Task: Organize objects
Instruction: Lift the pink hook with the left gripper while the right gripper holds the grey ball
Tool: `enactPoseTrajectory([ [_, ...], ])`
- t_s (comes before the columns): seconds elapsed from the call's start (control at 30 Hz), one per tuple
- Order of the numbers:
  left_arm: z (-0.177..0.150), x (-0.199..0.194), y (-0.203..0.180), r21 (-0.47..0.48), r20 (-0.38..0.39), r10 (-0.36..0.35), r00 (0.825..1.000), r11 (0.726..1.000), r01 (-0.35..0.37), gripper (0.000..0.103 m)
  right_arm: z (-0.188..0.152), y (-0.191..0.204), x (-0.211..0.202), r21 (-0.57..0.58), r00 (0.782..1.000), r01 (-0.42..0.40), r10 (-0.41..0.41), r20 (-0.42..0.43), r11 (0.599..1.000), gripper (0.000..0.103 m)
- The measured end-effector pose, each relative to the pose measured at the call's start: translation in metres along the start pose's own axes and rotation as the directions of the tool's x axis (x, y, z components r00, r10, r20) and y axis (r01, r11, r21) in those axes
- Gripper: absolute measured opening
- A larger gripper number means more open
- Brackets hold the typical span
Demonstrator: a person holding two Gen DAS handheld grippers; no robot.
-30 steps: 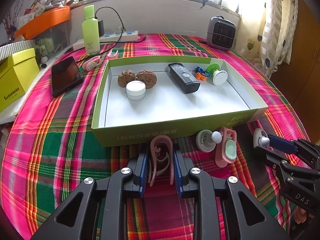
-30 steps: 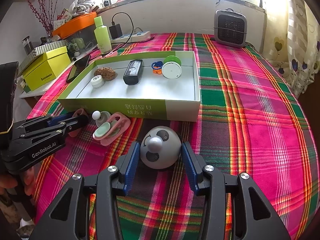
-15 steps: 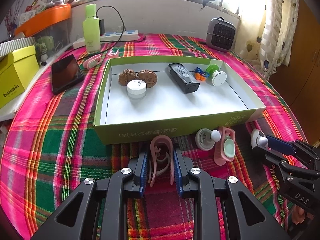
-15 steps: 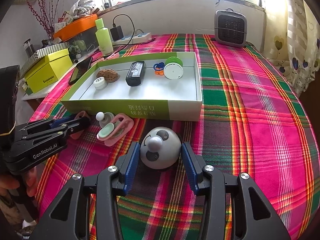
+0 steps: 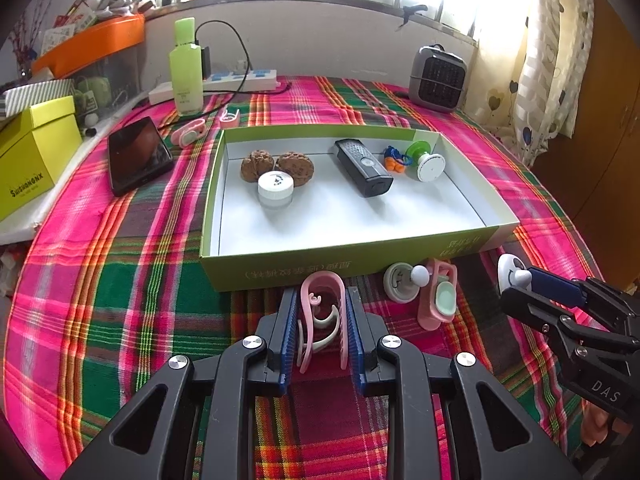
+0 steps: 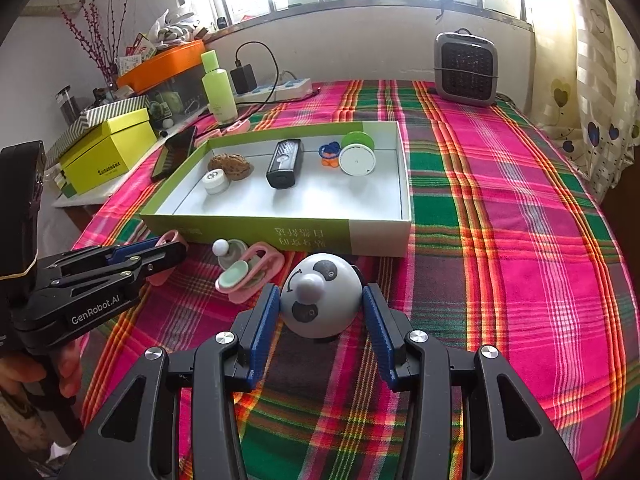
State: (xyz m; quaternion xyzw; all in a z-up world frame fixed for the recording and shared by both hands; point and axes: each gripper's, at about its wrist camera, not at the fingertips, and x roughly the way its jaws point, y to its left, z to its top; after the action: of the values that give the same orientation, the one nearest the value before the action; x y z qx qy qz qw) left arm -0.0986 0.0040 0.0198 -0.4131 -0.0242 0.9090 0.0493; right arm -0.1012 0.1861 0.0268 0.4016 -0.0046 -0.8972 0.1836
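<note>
My left gripper (image 5: 320,312) is shut on a pink hair claw clip (image 5: 322,312), held just in front of the green box's near wall (image 5: 320,264). My right gripper (image 6: 320,300) is shut on a white panda-faced dome (image 6: 320,296), lifted a little above the cloth near the box's front right corner (image 6: 380,236). The box's white floor (image 5: 340,216) holds two walnuts (image 5: 276,166), a small white jar (image 5: 275,188), a black device (image 5: 362,166), orange-blue earplugs (image 5: 394,160) and a green-white spool (image 5: 426,164).
A white round knob piece (image 5: 402,280) and a pink-and-mint clip (image 5: 438,296) lie on the plaid cloth between the grippers. Left of the box are a black phone (image 5: 138,154), a green bottle (image 5: 186,68), a power strip and a yellow box (image 5: 32,156). A small heater (image 5: 438,78) stands behind.
Both grippers have risen and drawn back slightly from the box, each keeping its object. The panda dome is now off the cloth.
</note>
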Motion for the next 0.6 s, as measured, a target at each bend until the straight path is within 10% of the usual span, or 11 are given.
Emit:
enactPoseTrajectory([
  [0.6, 0.014, -0.013, 0.017, -0.040, 0.042, -0.006, 0.999, 0.999, 0.008, 0.021, 0.022, 0.017, -0.004, -0.057, 0.999, -0.032, 0.034, 0.043, 0.998, 0.044],
])
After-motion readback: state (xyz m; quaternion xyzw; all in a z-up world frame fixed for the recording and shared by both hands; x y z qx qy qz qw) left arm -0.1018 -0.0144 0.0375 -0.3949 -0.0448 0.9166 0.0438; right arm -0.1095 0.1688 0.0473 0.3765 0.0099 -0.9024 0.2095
